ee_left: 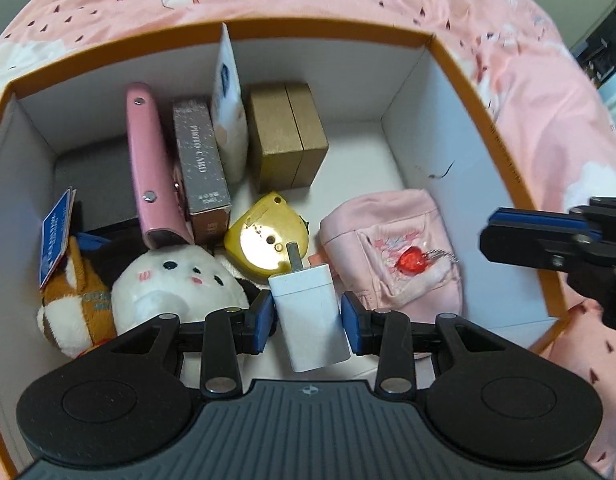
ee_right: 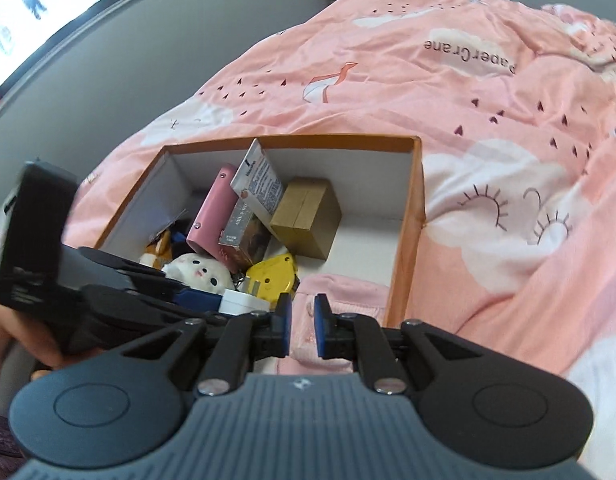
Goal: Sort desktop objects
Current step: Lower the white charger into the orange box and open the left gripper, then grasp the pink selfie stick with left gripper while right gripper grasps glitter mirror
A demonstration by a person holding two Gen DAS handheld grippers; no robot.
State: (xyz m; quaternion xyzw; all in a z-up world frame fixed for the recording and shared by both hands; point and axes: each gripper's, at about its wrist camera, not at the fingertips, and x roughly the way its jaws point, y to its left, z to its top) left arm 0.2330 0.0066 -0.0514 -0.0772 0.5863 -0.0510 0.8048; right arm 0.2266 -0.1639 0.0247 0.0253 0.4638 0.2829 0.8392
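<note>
White plastic charger block (ee_left: 310,312), prongs pointing far, sits between the blue pads of the left claw (ee_left: 308,316), which is part-way open and closed on it, above the near floor of the orange-rimmed white cardboard box (ee_left: 424,80) resting on a pink printed bed quilt (ee_right: 488,128). Right claw (ee_right: 301,330) is fully closed and empty, over the box's near right corner. Judged step: placing the charger into the box. Next move calls for lowering it into the gap between the yellow tape measure (ee_left: 267,236) and the pink fabric pouch (ee_left: 392,248), then releasing.
</note>
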